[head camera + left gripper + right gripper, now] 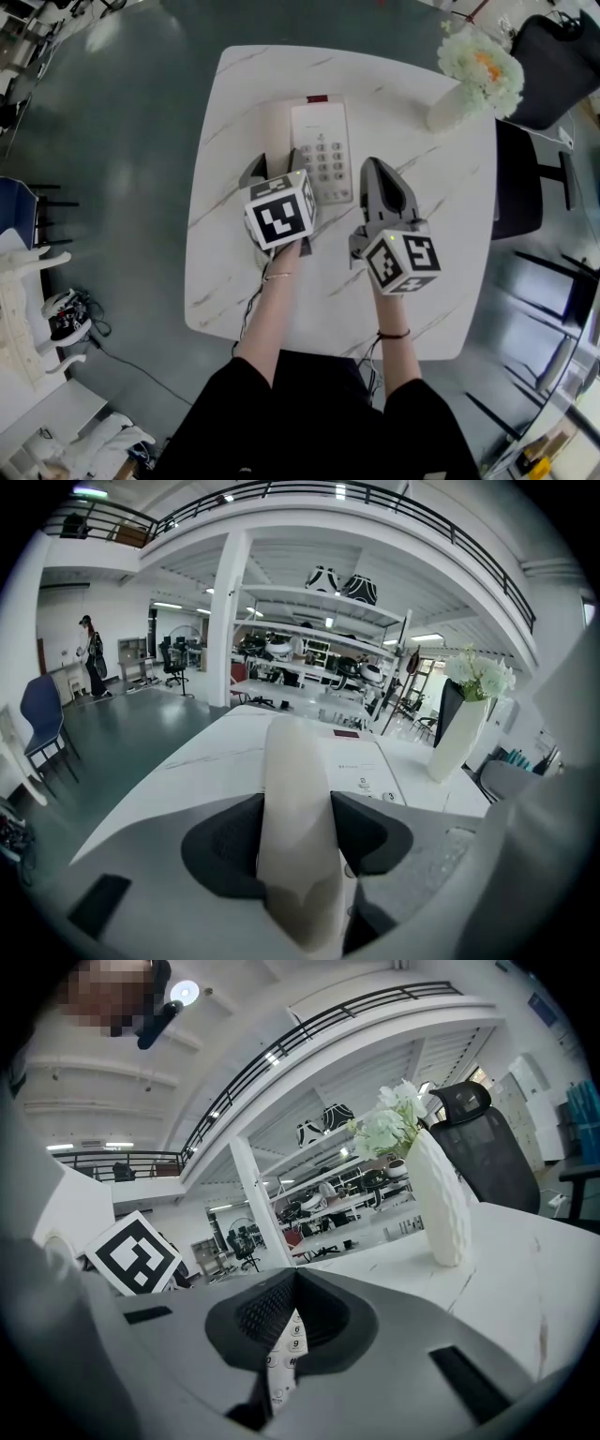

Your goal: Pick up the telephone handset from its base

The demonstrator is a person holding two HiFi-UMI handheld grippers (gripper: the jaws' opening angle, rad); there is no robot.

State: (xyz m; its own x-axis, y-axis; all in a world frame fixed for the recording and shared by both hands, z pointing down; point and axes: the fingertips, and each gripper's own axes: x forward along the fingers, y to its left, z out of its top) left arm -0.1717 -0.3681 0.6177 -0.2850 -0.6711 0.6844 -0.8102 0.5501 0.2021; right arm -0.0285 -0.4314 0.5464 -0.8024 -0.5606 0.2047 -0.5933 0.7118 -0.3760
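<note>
My left gripper [275,171] pinches the white handset [298,799] between its pads, apparently still seated on the base [321,150] beneath; my right gripper [380,173], jaws pressed together, waits alongside. The lift remains.

White vase [448,110] with pale flowers [480,66] at far corner of marble table [234,122], black chair [555,66] nearby.

The white marbled table [450,281] before me carries a telephone base [322,150] toward twelve o'clock. A white vase of flowers [448,108] stands at two o'clock.
</note>
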